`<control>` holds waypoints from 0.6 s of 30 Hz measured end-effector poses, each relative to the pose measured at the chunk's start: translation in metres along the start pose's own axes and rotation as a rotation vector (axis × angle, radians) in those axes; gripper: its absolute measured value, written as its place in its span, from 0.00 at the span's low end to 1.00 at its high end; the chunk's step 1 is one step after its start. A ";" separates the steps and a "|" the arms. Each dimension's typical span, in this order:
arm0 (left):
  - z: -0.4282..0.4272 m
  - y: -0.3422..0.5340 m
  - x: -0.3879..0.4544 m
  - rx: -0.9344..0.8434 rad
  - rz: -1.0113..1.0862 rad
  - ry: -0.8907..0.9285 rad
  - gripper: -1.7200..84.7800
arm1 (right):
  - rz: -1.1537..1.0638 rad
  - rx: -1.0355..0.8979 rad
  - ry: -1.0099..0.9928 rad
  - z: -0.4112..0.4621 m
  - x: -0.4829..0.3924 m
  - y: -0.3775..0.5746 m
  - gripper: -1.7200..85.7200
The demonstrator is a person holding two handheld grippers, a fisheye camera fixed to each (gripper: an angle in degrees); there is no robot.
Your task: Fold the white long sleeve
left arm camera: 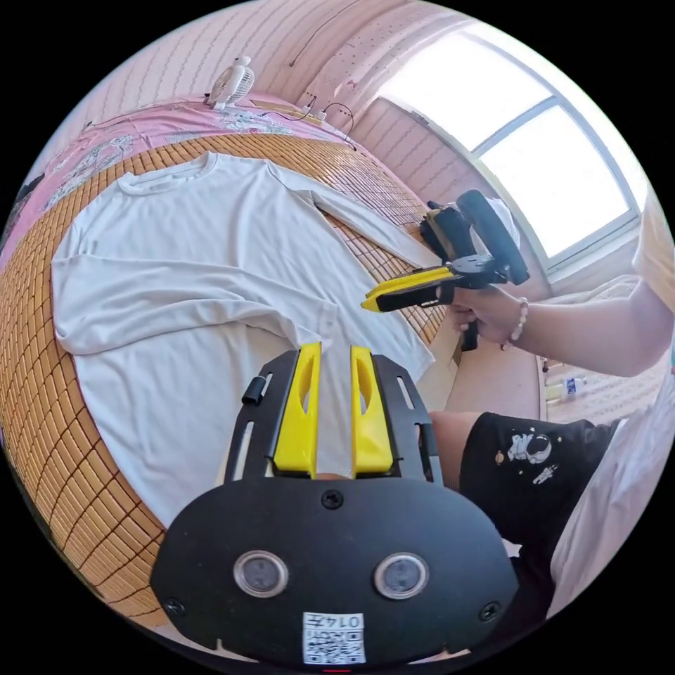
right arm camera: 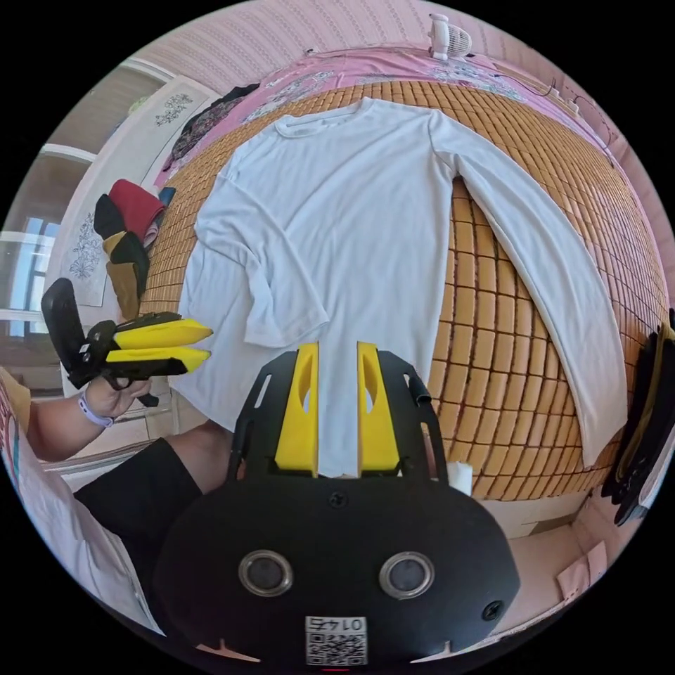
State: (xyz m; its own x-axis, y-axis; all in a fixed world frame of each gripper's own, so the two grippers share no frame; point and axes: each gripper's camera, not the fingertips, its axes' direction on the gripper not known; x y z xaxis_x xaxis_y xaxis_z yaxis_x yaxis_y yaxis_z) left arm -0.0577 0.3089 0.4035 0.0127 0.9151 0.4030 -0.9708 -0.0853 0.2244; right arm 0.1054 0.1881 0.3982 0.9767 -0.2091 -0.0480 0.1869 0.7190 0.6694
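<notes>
white long sleeve [right arm camera: 358, 211] lies flat on the bamboo mat [right arm camera: 492, 295], collar far, one sleeve folded across the body, the other spread outward.

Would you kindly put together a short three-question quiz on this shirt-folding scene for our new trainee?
1. True or false: one sleeve of the white shirt is folded across its body, while the other sleeve lies stretched out on the bamboo mat.
2. Multiple choice: what stands by the wall beyond the shirt's collar? A) a lamp B) a small white fan C) a kettle
3. Fill in the blank: neither the left gripper nor the right gripper holds any ____ between its jaws.

Key: 1 true; 2 B; 3 cloth.
</notes>
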 end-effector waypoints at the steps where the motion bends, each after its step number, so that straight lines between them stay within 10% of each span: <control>1: 0.008 -0.009 -0.001 -0.007 -0.008 -0.026 0.10 | -0.016 0.021 -0.009 0.003 -0.003 -0.001 0.12; 10: 0.073 -0.046 -0.013 -0.185 -0.152 -0.149 0.03 | 0.005 0.037 -0.118 0.024 0.002 -0.012 0.03; 18: 0.017 -0.059 0.028 -0.053 0.119 -0.221 0.01 | -0.148 0.167 -0.302 -0.064 0.007 -0.008 0.03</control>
State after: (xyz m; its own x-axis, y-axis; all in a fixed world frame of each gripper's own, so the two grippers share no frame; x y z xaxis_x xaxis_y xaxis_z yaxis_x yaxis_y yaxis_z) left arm 0.0040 0.3323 0.4169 -0.0565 0.7911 0.6091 -0.9798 -0.1613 0.1186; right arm 0.1171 0.2234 0.3451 0.8606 -0.5067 0.0514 0.2790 0.5534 0.7848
